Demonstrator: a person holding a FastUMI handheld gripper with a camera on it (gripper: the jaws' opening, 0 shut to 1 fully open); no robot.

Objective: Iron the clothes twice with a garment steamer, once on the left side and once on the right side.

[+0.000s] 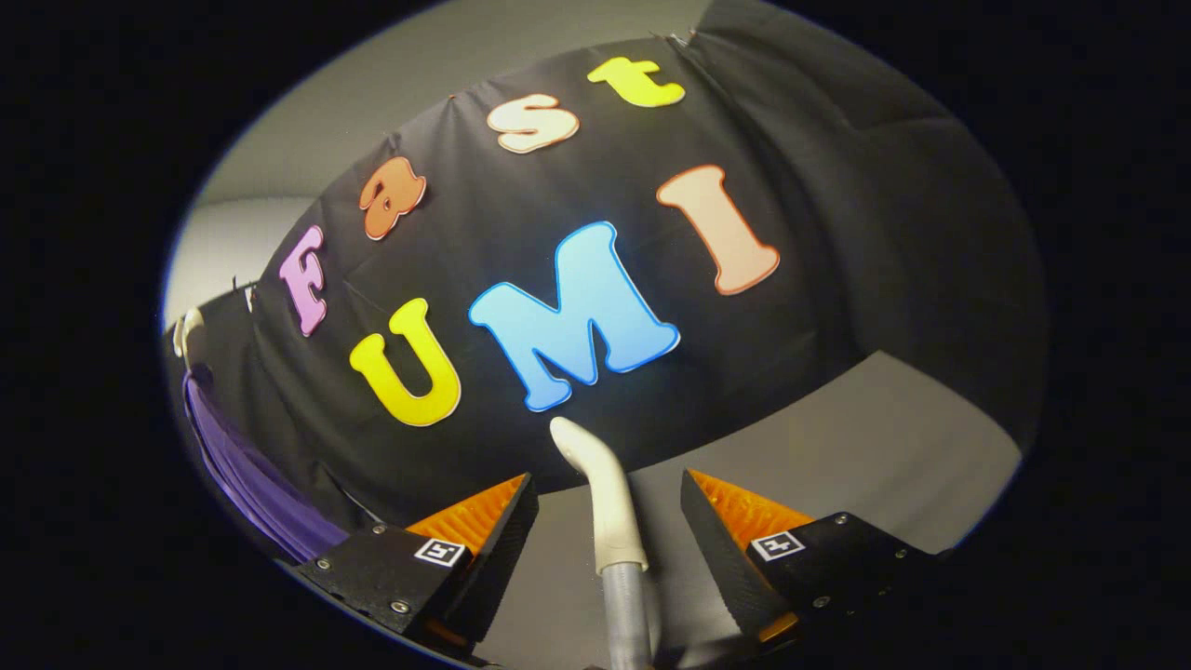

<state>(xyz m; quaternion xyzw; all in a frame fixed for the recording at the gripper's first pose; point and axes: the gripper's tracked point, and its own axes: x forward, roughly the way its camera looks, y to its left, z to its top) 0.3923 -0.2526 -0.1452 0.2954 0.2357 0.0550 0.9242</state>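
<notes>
A white steamer nozzle (603,493) with a curved tip rises on a grey hose (628,609) between my two fingers. My gripper (607,477) is open, and there is a gap on each side between the fingers and the nozzle. A purple garment (244,470) hangs far off to the left of my left finger, against the black cloth wall, with a pale hanger hook (186,330) above it. Much of the garment is cut off from sight.
The black cloth wall (577,167) stands close ahead, beyond the nozzle. A grey floor or tabletop (837,447) spreads under and to the right of the fingers. A pale wall (307,140) shows above the cloth.
</notes>
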